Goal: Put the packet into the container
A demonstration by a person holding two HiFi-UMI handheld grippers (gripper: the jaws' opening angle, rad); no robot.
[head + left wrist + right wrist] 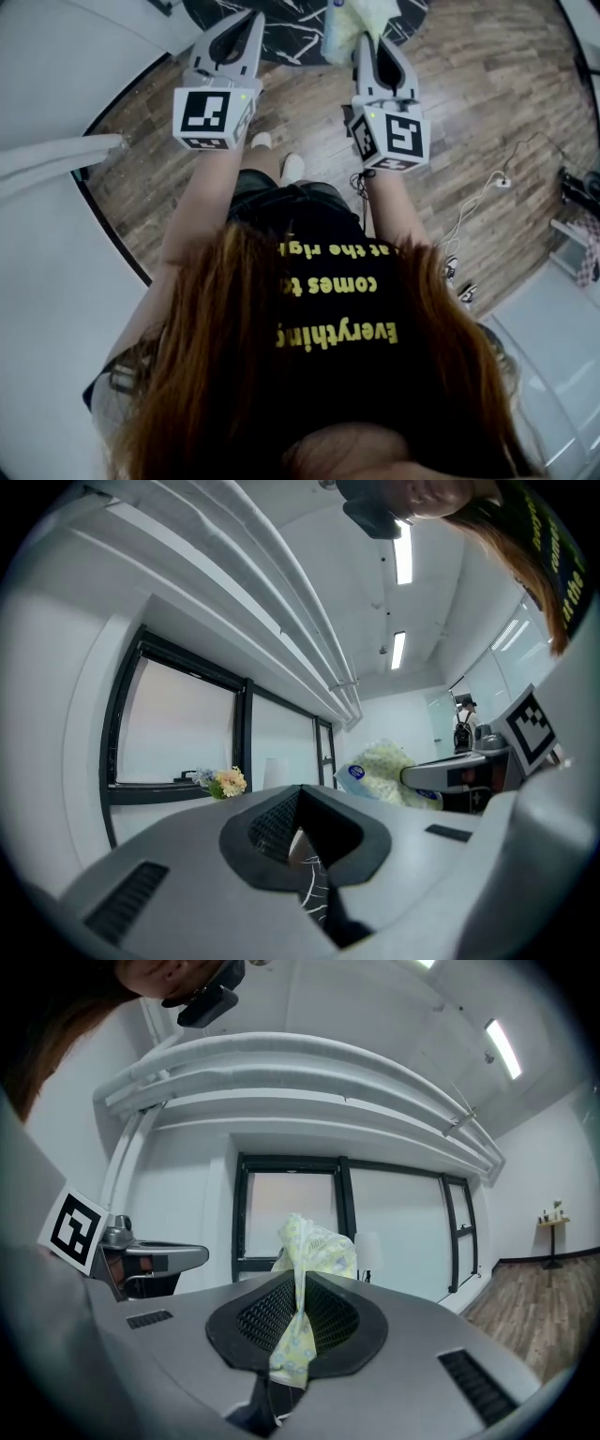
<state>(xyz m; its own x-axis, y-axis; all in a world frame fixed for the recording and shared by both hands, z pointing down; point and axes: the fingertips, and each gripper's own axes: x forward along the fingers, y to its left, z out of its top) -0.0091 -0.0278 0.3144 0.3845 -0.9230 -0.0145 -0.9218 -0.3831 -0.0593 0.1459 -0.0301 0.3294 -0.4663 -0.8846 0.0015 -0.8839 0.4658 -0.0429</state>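
Head view: steeply down over you onto left gripper [249, 21] and right gripper [367, 45]. Gripper views: along their jaws, tilted upward, each showing the other.

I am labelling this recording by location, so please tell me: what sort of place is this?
Probably an indoor office or studio room, though I cannot be sure. It has a wooden plank floor, tall dark-framed windows set in plain white walls, and long ceiling strip lights.

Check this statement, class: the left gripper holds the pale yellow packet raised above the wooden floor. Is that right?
Not quite. The right gripper holds the packet, pinched between its jaws, as the right gripper view shows. The rest stands: it is raised above the wooden floor.
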